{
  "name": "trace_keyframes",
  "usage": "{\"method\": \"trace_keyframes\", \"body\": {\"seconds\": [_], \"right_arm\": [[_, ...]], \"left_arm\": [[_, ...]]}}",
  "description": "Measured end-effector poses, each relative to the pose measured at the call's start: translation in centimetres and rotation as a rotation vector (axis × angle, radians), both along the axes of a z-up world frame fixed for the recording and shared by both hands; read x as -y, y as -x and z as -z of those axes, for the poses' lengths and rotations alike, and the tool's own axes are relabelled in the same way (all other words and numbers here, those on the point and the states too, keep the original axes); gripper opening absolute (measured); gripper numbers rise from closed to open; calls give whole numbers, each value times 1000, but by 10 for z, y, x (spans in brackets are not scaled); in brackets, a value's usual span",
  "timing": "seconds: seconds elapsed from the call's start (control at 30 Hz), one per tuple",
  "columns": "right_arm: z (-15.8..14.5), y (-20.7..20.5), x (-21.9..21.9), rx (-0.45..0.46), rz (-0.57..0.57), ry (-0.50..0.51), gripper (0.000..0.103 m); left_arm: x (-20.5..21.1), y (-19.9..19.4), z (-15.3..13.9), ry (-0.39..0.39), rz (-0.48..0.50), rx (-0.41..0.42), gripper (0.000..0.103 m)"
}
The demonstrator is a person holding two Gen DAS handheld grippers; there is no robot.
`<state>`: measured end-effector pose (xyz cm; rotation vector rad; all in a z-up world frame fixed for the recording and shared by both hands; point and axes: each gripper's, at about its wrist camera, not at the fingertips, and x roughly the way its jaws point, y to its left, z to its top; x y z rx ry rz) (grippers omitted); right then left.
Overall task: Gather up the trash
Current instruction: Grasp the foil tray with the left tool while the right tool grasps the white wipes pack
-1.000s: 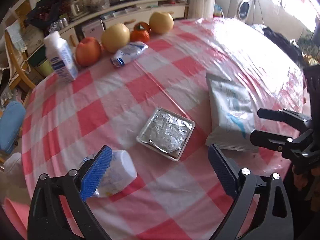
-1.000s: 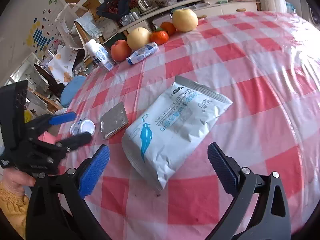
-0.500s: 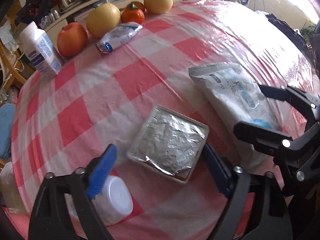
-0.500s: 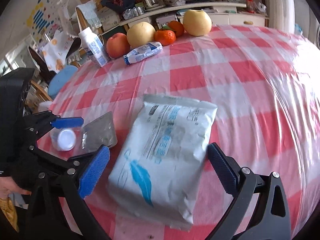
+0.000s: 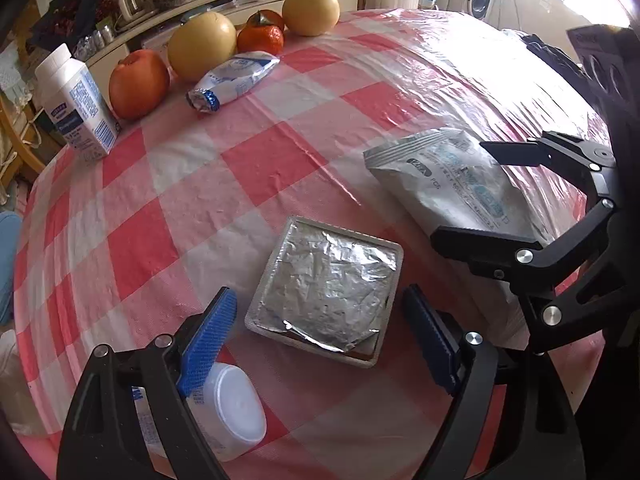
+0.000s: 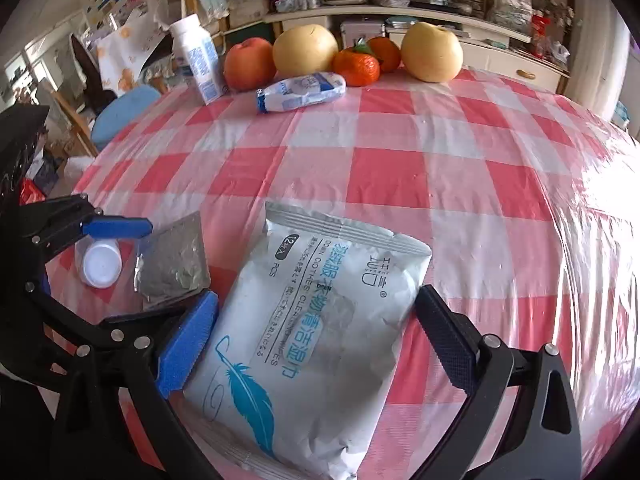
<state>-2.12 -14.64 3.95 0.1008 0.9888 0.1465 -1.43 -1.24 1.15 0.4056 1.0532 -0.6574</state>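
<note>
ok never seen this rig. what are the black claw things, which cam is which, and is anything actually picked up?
No robot here: a person carries two hand-held grippers, each with a fisheye camera looking along its fingers. The left wrist view shows the left gripper at the bottom and the right gripper at the side; the right wrist view shows the right gripper.

All sits on a table under a red-checked cloth. The left gripper straddles a foil-lidded tray, next to a small white-capped bottle. The right gripper straddles a wet-wipes pack. Further back: a milk carton, a crumpled wrapper, apples, pears and tangerines.

Nothing is lifted; both items lie flat, no pads visibly pressing.
</note>
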Motion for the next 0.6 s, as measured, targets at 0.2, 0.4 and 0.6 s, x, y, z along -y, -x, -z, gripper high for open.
{"method": "trace_keyframes", "body": {"seconds": [0.2,0.4,0.6], "right_arm": [[0,3,7,-28,1,45,99],[0,11,13,-31,-2,95,99],[3,16,11,-36,-23,107,97]], "left_arm": [[3,6,-2,21,8,14,72],[8,9,-3,24,-11,20,68],[9,10,-4,40,-55,16,67]]}}
